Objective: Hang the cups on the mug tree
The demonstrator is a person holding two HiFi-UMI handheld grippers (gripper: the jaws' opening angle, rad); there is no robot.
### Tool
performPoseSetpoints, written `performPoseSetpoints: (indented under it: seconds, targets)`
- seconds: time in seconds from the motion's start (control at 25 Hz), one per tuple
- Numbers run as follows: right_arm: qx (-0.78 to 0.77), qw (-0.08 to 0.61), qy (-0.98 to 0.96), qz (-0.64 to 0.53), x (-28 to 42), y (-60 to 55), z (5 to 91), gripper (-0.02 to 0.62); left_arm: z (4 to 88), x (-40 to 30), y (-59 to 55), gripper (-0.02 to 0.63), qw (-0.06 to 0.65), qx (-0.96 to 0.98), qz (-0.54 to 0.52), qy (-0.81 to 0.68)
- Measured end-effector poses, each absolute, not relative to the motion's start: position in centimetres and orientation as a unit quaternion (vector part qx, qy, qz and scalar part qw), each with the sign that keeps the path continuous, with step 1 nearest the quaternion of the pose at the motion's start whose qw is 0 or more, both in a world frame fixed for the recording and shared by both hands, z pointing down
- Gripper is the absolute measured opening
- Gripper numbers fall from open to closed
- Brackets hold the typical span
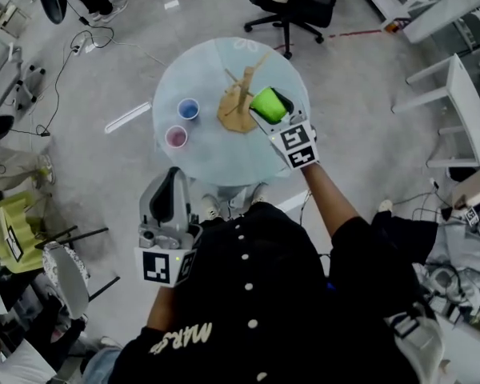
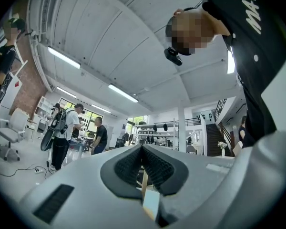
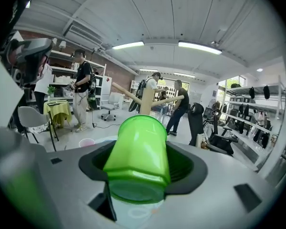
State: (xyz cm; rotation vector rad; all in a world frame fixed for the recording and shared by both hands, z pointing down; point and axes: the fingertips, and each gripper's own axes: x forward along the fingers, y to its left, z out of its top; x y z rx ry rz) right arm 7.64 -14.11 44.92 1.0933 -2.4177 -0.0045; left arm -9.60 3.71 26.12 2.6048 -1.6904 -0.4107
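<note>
A wooden mug tree stands on the round glass table, with bare pegs. My right gripper is shut on a green cup, held just right of the tree. In the right gripper view the green cup lies between the jaws, mouth pointing away toward the mug tree. A blue cup and a pink cup stand on the table's left side. My left gripper hovers off the table's near edge; its pads meet with nothing held.
A black office chair stands beyond the table and white shelving to the right. A yellow stool and grey chair sit at left, with cables on the floor. Several people stand in the room.
</note>
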Motion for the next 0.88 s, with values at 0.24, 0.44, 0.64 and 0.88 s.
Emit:
performPoseSetpoints:
  seconds: [0.24, 0.44, 0.64, 0.88]
  targets:
    - [0.393, 0.24, -0.888, 0.002, 6.9, -14.5, 44.9, 0.304, 25.6, -10.2, 3.9, -0.006, 0.01, 0.823, -0.132, -0.553]
    - [0.381, 0.254, -0.889, 0.01, 6.4, -15.8, 46.1, 0.304, 25.8, -10.4, 2.8, -0.006, 0.013, 0.817, -0.124, -0.563]
    - [0.369, 0.27, -0.889, 0.022, 6.3, -16.2, 48.4, 0.304, 27.1, -10.7, 2.6, -0.006, 0.024, 0.81, -0.103, -0.577]
    - [0.36, 0.274, -0.891, 0.03, 5.9, -16.8, 50.1, 0.304, 27.9, -10.5, 2.4, -0.006, 0.033, 0.807, -0.097, -0.582]
